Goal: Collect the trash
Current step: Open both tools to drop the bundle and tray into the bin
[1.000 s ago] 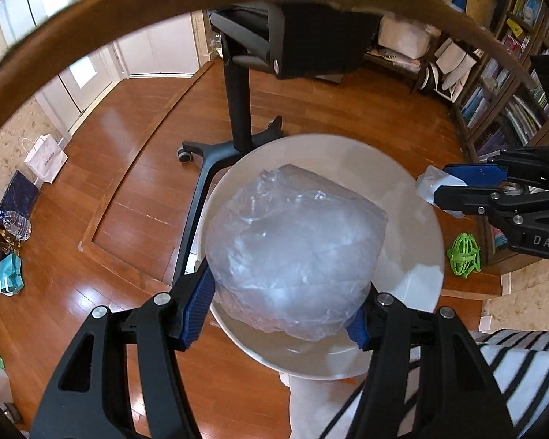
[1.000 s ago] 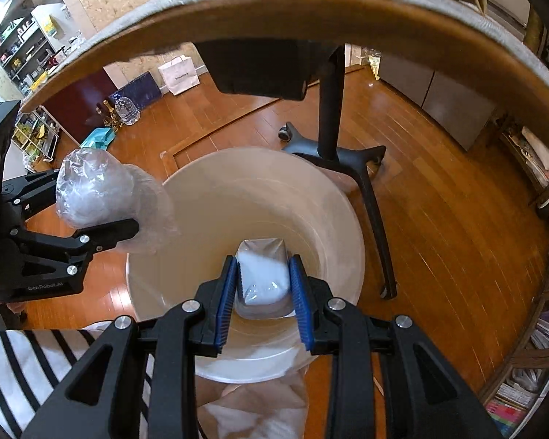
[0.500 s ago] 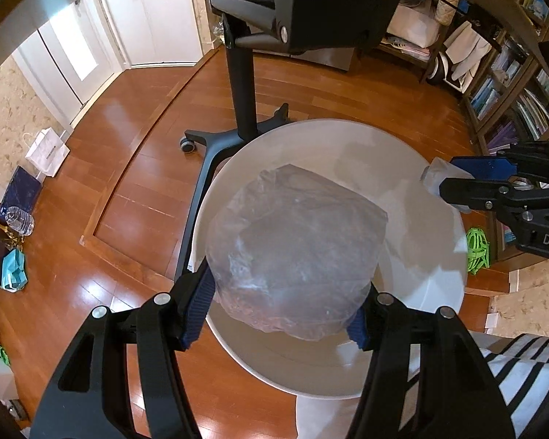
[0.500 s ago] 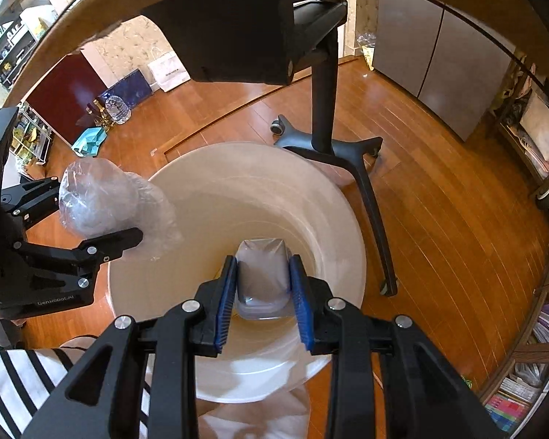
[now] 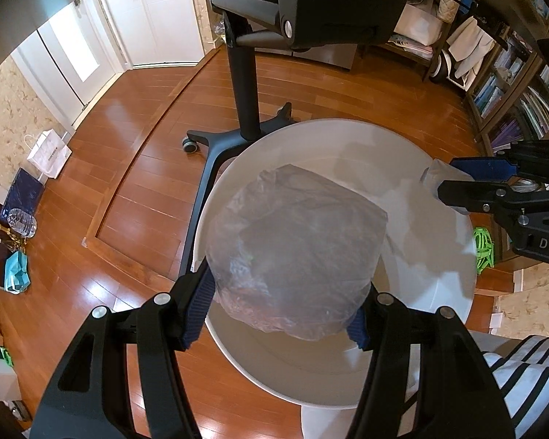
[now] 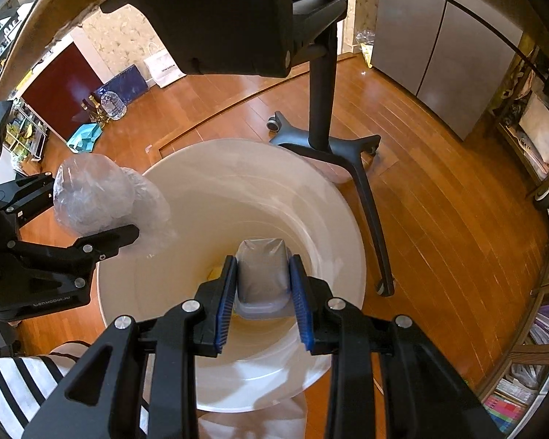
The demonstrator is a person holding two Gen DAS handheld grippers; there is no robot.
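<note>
A white round trash bin (image 5: 446, 292) stands on the wooden floor below both grippers; its rim also shows in the right wrist view (image 6: 351, 219). My left gripper (image 5: 282, 311) is shut on a crumpled clear plastic bag (image 5: 296, 252) and holds it over the bin's opening; the bag also shows in the right wrist view (image 6: 91, 194). My right gripper (image 6: 263, 303) is shut on a small clear plastic cup (image 6: 261, 274) and holds it over the bin's inside. The right gripper (image 5: 472, 179) shows at the right of the left wrist view.
A black desk leg with castors (image 5: 245, 84) stands just behind the bin. Bookshelves (image 5: 512, 84) line the right wall. Paper bags (image 5: 49, 153) and a water bottle (image 5: 20, 219) sit by the left wall. A striped sleeve (image 6: 14, 384) is at the near edge.
Both grippers have dropped lower and closer to the bin, under the table edge. Each still holds its piece of trash.
</note>
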